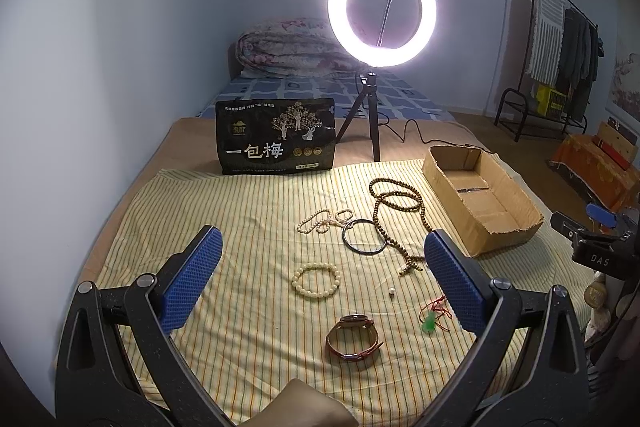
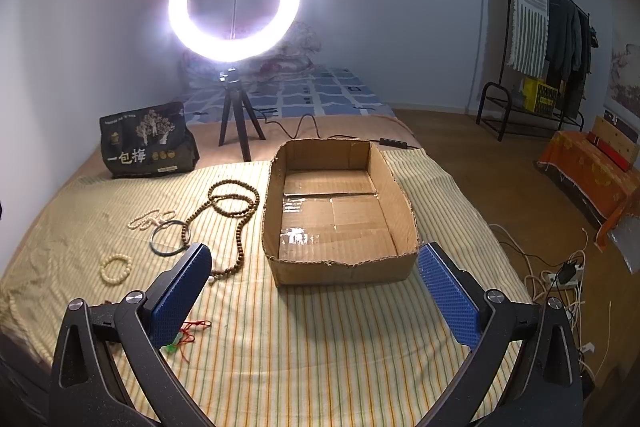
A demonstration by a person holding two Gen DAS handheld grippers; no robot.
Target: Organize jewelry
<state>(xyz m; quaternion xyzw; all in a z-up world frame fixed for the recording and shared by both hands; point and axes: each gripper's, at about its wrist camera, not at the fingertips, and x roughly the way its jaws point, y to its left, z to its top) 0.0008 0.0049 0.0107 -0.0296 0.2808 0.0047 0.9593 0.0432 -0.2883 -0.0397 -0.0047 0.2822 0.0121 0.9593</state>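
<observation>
Jewelry lies on a striped cloth [image 1: 248, 211]: a brown leather watch [image 1: 353, 338], a cream bead bracelet [image 1: 316, 281], a dark bangle [image 1: 365, 236], a pearl strand [image 1: 323, 219], a long brown bead necklace [image 1: 394, 201], a green pendant on red cord [image 1: 434, 319] and a small loose bead [image 1: 391, 291]. My left gripper [image 1: 322, 259] is open above the bracelet and watch. My right gripper [image 2: 314, 277] is open and empty before the empty cardboard box [image 2: 340, 211]. The necklace [image 2: 236, 203], bangle [image 2: 168, 238] and bracelet [image 2: 116, 268] lie left of the box.
A lit ring light on a tripod [image 1: 382, 11] and a black snack bag [image 1: 275, 137] stand behind the cloth. A folded quilt [image 1: 288, 47] lies at the bed's far end. A clothes rack [image 2: 548, 39] and floor cables [image 2: 560, 275] are at the right.
</observation>
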